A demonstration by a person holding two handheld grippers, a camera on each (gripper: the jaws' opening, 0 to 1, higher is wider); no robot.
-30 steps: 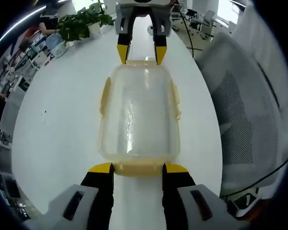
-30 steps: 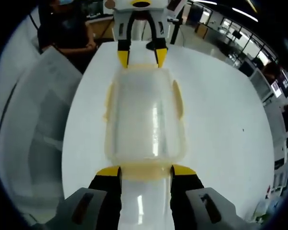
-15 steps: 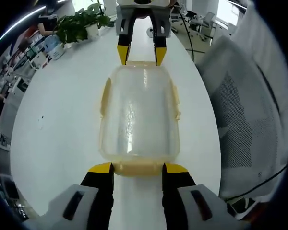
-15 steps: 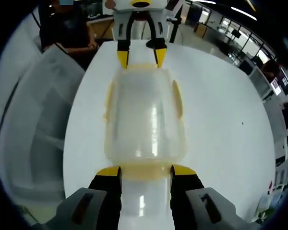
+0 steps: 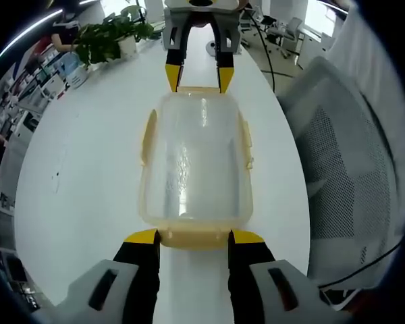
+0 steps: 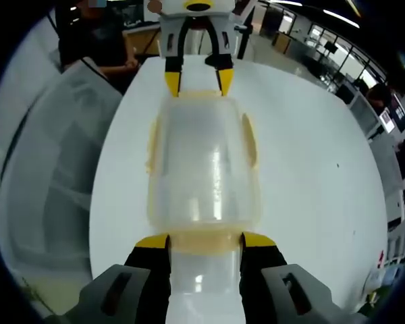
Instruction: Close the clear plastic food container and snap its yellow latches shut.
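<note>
While the clear container (image 5: pixel 194 162) lies on the white surface (image 5: pixel 88 155) with its lid already down, the step in hand looks to be pressing the two end latches shut, one from each end. In the left gripper view the left tongs (image 5: pixel 194 237) stand apart, their yellow tips either side of the near end latch (image 5: pixel 194 237) and just touching or very close to it; at the far end the right tongs (image 5: pixel 198 75) stand apart in the same way at the far end latch (image 5: pixel 199 88). The right gripper view shows the mirror of this: the right tongs (image 6: pixel 206 241) straddle their near latch (image 6: pixel 205 241) and the left tongs (image 6: pixel 197 78) sit at the far one. Neither pair is clamped on anything. The side latches (image 5: pixel 147 137) look splayed outward along the long edges, so they probably remain to be done. To do this well, I judge both tongs should push inward and down together, evenly, so the container is pinned between them and cannot slide on the smooth surface. Keep each pair centred on its latch; an off-centre push could twist the box or skid off the flap. Whether the end latches have already clicked cannot be told. A mesh chair (image 5: pixel 344 169) stands beside the surface, clear of the work.
</note>
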